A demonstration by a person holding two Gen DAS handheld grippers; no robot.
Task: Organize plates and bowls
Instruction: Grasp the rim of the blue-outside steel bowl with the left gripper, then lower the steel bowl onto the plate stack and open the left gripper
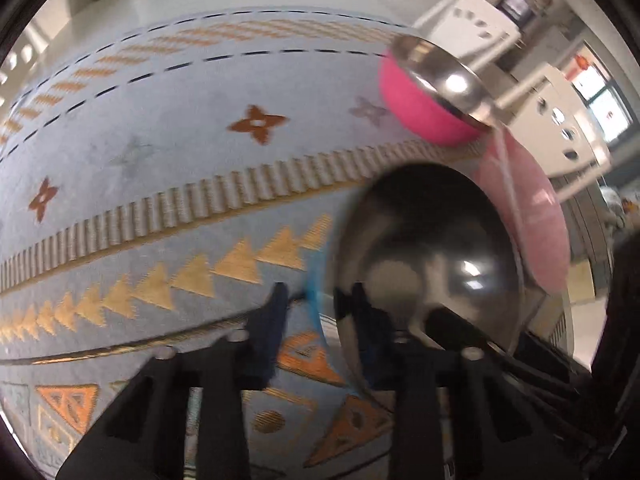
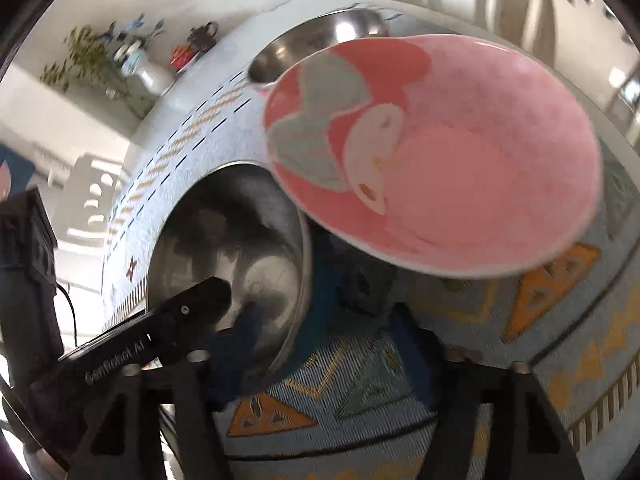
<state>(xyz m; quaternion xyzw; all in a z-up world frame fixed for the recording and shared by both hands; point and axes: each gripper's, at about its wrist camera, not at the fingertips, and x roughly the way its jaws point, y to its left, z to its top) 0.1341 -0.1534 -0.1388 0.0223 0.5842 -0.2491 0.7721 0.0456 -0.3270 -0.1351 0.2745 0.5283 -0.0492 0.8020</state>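
Left gripper (image 1: 316, 300) clamping blue-sided steel bowl (image 1: 432, 256), pink plate (image 2: 460, 152) beside

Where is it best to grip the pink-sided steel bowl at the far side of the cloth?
Probably pinch the pink-sided bowl by its thin steel rim, one finger inside and one outside, coming from above on the near edge. Its round, smooth wall offers no flat hold, and chairs stand behind it.

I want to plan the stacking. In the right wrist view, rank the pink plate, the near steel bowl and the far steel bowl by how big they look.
1. pink plate, though it is nearest the camera, so its lead is unsure.
2. near steel bowl, partly behind the plate.
3. far steel bowl, looking smallest, but it is farthest and partly hidden.
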